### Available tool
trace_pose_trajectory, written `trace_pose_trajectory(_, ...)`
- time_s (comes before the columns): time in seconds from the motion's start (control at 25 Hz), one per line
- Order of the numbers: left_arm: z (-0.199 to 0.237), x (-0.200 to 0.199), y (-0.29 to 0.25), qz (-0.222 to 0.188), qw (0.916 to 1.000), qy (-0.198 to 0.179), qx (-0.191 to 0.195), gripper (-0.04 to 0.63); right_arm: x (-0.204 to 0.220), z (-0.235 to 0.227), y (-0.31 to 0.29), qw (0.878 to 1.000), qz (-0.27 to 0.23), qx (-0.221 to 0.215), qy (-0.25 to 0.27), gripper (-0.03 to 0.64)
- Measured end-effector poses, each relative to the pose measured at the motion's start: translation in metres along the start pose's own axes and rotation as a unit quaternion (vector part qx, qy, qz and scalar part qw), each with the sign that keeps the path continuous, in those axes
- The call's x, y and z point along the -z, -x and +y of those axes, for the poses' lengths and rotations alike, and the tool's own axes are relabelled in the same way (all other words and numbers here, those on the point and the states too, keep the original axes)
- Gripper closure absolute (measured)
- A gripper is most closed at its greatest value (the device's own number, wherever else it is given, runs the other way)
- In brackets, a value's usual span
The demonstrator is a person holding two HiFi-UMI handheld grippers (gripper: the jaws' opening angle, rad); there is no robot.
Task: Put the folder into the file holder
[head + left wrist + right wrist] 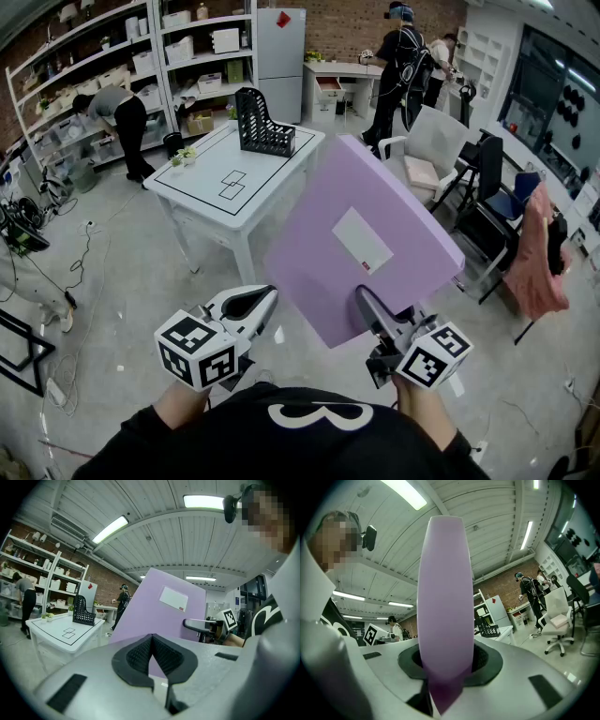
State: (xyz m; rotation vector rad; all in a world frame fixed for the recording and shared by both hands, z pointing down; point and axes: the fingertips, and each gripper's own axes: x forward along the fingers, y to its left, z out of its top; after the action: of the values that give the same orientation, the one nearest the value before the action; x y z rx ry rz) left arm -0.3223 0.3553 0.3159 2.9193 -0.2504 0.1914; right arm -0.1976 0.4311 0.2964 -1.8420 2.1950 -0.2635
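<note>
Aloft, purple folder (375, 192), long axis up-and-away, clasped by right tongs (364, 298); left tongs (268, 294) closed.

No wording can be read. A white rectangular label (362, 241) with a small red mark at one corner is carried by the flat lilac folder (403, 211); its print is too small to be made out. Black-and-white square marker patterns are borne by a white cube (197, 352) and a second white cube (433, 353). A white curled figure (305, 415), like a 3, is seen on a black shirt (187, 450). A red sticker (283, 19) is fixed to a tall white cabinet (281, 66).
</note>
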Motion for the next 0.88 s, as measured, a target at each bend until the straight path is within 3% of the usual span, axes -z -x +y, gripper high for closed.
trace_pose_trajectory(0.32, 0.014, 0.003, -0.008, 0.001, 1.0, 0.008, 0.001, 0.591, 0.0, -0.009, -0.009, 1.0, -0.008, 0.009, -0.007, 0.477)
trace_pose_trajectory(0.88, 0.11, 0.023, -0.096, 0.019, 0.9992, 0.036, 0.008, 0.591, 0.026, -0.104, -0.092, 0.999, 0.017, 0.029, -0.014, 0.477)
